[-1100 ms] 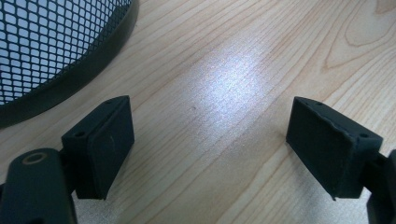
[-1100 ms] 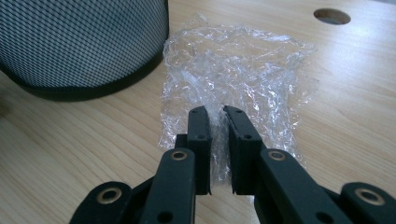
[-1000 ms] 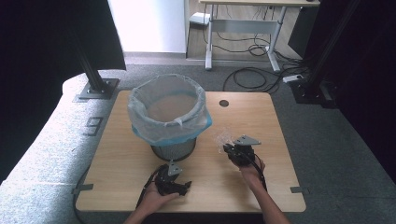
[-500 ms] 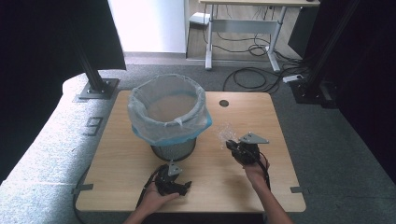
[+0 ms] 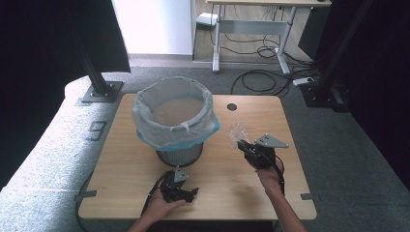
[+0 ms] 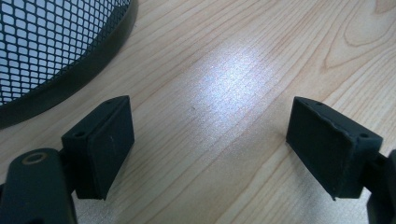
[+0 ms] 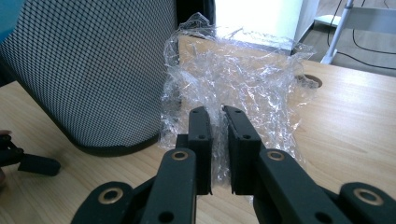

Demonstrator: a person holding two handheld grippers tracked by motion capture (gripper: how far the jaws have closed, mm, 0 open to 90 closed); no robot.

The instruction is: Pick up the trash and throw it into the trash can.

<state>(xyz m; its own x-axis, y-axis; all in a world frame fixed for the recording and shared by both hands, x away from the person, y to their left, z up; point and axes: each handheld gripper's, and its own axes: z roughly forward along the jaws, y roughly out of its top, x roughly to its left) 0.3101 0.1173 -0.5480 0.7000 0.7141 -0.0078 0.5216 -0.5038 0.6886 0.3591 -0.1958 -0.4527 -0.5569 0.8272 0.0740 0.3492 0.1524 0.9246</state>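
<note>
**Desk holdings: one crumpled clear wrap, one lined mesh bin, two hand-held grippers**

Item 1. Clear plastic wrap (image 7: 233, 84). A crinkled, transparent sheet, catching white glints along its many creases, with the desk showing through it. In the right gripper view it is rising from between the jaws and filling the centre of the frame, its left edge lying just beside the bin wall. In the high view it is appearing as a small pale bunch (image 5: 238, 131) right of centre, near the bin.

Item 2. Right gripper (image 7: 217, 122). Its jaws are standing close together and pinching the lower part of the wrap. In the high view it (image 5: 247, 147) is sitting right of centre, with the person's hand behind it.

Item 3. Left gripper (image 6: 210, 140). Its jaws are standing wide apart with nothing but bare wood between them. In the high view it (image 5: 186, 192) is lying low in the frame, just below the bin.

Item 4. Mesh bin (image 5: 175, 123). A black wire-mesh basket, lined with a pale bag whose blue-tinged edge is folding over the rim. It is standing upright at the centre of the high view. Its curved base (image 6: 60, 65) is occupying the upper left of the left gripper view.

Item 5. Desk (image 5: 227, 179). Light wood grain, carrying all the above.
</note>
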